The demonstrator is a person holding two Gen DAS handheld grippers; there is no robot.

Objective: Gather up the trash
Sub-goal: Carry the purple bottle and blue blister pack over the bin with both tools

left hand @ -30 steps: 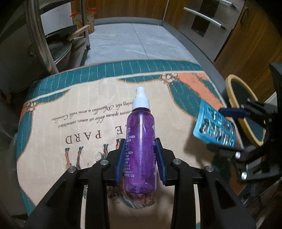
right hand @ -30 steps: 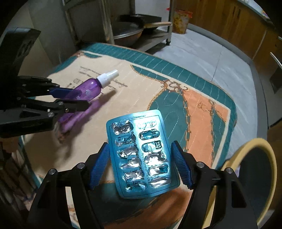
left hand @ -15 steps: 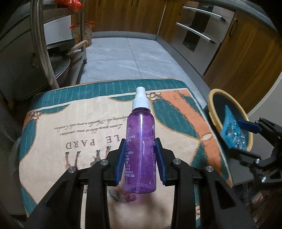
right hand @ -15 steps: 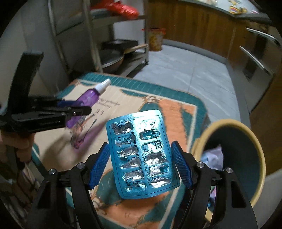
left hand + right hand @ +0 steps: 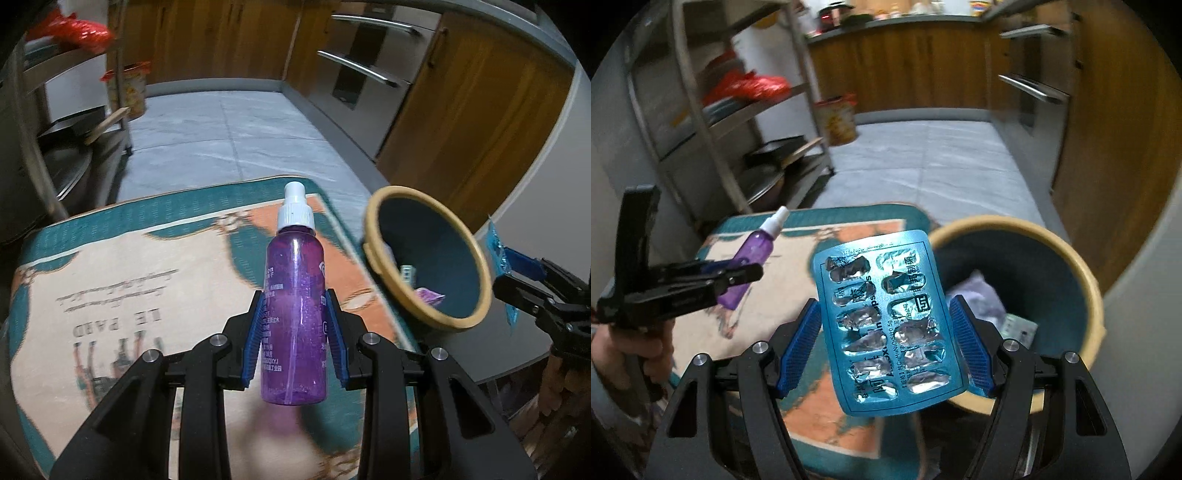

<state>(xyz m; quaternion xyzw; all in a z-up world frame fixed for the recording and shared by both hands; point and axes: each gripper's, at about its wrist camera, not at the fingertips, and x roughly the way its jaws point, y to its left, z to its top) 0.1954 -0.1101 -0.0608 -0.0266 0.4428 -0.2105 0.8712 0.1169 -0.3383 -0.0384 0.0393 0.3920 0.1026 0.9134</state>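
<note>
My left gripper (image 5: pixel 294 338) is shut on a purple spray bottle (image 5: pixel 294 314) with a white cap, held above the patterned rug (image 5: pixel 122 280). My right gripper (image 5: pixel 884 345) is shut on a blue, emptied blister pack (image 5: pixel 886 317), held just left of the bin's near rim. The round bin (image 5: pixel 1086 280) has a cream rim and dark teal inside, with a purple wrapper (image 5: pixel 979 295) and a small packet in it. In the left wrist view the bin (image 5: pixel 380 254) stands right of the rug, and the right gripper (image 5: pixel 517 280) with the blister pack sits beyond its right rim.
A metal shelf rack (image 5: pixel 701 122) with pans and red bags stands at the left. Wooden cabinets (image 5: pixel 472 122) with steel handles line the right and back. Grey tiled floor (image 5: pixel 229 125) lies beyond the rug. A hand (image 5: pixel 631 350) holds the left gripper.
Both grippers have risen and swung right toward the bin, each keeping its hold. The bin has come into fuller view, its contents now visible, and the blister pack has moved from over the rug to the bin's rim.
</note>
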